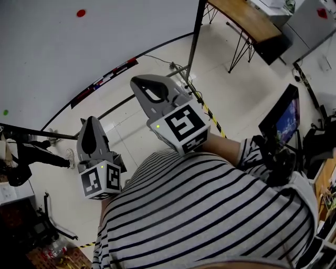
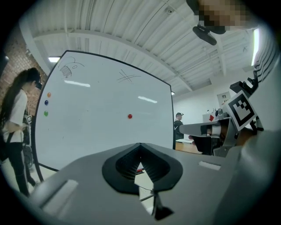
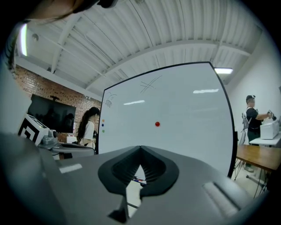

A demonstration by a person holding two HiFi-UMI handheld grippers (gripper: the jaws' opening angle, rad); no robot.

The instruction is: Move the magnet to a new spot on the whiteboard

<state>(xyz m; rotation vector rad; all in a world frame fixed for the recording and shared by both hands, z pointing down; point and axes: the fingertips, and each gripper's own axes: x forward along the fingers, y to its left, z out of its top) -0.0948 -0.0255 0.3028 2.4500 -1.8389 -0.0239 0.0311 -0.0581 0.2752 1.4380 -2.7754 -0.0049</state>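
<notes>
A small red magnet [image 1: 81, 13] sticks on the whiteboard [image 1: 47, 58], well away from both grippers. It shows as a red dot [image 2: 129, 116] in the left gripper view, and above the closed jaw tips [image 3: 157, 124] in the right gripper view. My left gripper [image 1: 90, 121] is held low near the person's striped shirt, jaws shut and empty [image 2: 140, 145]. The right gripper [image 1: 138, 80] is raised a little higher beside it, also shut with nothing between its jaws [image 3: 140, 148]. Both point toward the board from a distance.
Orange [image 2: 48, 94], blue [image 2: 46, 103] and green [image 2: 45, 113] magnets sit near the board's left edge. A person [image 2: 15, 127] stands left of the board, another [image 3: 252, 114] by a wooden table [image 3: 259, 156] at the right. Board legs and cables [image 1: 173, 68] cross the floor.
</notes>
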